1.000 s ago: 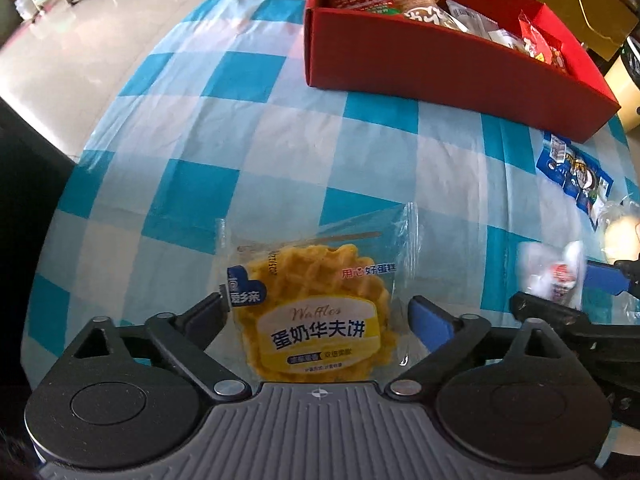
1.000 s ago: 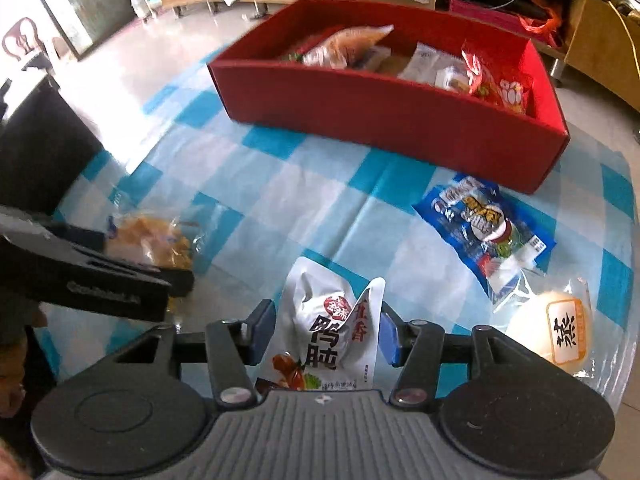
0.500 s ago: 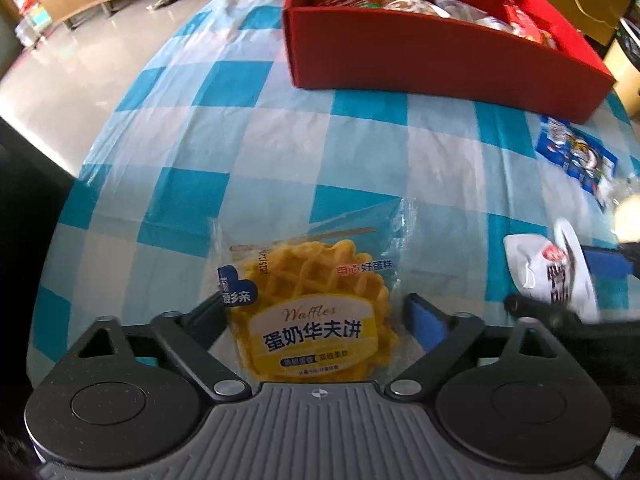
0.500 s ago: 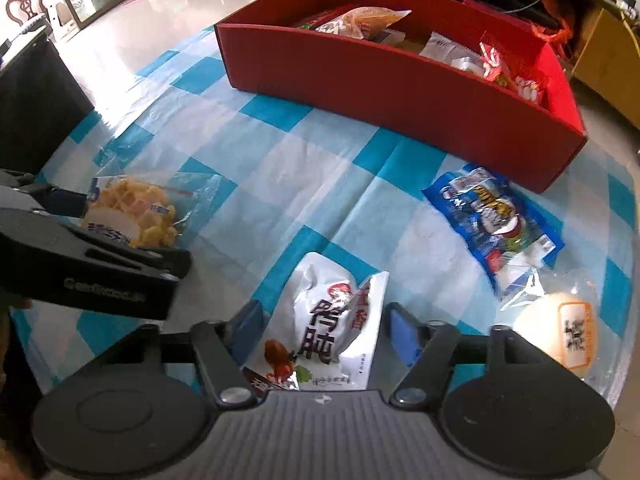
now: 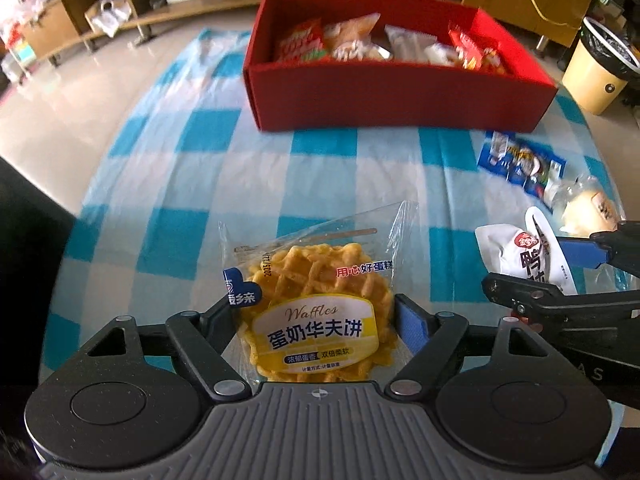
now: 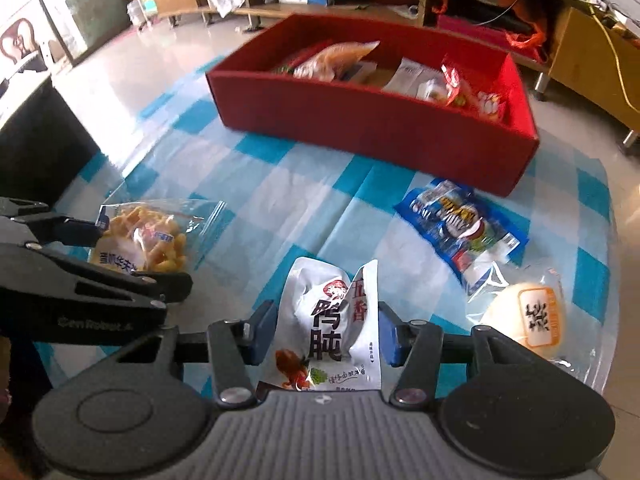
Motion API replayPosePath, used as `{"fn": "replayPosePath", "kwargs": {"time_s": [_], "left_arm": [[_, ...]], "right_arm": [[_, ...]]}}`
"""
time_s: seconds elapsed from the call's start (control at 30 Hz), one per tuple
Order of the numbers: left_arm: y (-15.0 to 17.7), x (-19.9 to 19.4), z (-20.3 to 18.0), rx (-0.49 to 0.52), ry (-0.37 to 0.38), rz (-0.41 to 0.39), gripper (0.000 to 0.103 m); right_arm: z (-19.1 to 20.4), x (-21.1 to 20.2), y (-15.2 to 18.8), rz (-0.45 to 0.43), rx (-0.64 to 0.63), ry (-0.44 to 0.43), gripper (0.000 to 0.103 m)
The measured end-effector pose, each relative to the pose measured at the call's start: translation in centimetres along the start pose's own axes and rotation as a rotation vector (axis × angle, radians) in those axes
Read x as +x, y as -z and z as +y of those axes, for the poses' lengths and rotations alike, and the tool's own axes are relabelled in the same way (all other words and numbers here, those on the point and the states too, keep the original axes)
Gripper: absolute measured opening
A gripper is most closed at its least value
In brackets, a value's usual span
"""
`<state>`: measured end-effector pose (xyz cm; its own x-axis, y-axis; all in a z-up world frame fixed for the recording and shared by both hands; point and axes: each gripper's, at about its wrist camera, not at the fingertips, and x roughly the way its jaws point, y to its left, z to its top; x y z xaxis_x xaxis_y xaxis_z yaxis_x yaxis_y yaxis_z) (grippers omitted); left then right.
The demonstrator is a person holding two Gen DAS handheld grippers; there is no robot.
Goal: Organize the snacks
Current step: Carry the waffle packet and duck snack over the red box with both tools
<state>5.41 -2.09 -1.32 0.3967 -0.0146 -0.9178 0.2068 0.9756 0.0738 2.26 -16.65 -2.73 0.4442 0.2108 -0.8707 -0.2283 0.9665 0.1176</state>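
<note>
now my left gripper (image 5: 316, 320) pinches the light, crinkly waffle pack (image 5: 316, 312) at its sides; right gripper (image 6: 326, 332) clamps the soft white pouch (image 6: 332, 324).

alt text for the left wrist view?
The left claw grips a packaged waffle above a blue-and-white checked tablecloth. Beyond it sits a red box of snacks; at right, the right claw holds a white pouch.
</note>
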Motion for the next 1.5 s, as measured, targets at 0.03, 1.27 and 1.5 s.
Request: {"fn": "replayPosePath", "kwargs": {"time_s": [0.03, 1.27, 1.5], "left_arm": [[-0.1, -0.2, -0.2, 0.003, -0.002, -0.008, 0.084], [-5.2, -4.3, -1.9, 0.009, -0.071, -0.244, 0.084], [-6.1, -4.9, -2.4, 0.015, -0.094, -0.286, 0.084]], "right_arm": [[-0.1, -0.2, -0.1, -0.005, 0.005, 0.0, 0.049], [-3.0, -3.7, -4.4, -0.18, 0.118, -0.014, 0.049], [-3.4, -4.3, -5.1, -0.209, 0.132, -0.005, 0.049]]}}
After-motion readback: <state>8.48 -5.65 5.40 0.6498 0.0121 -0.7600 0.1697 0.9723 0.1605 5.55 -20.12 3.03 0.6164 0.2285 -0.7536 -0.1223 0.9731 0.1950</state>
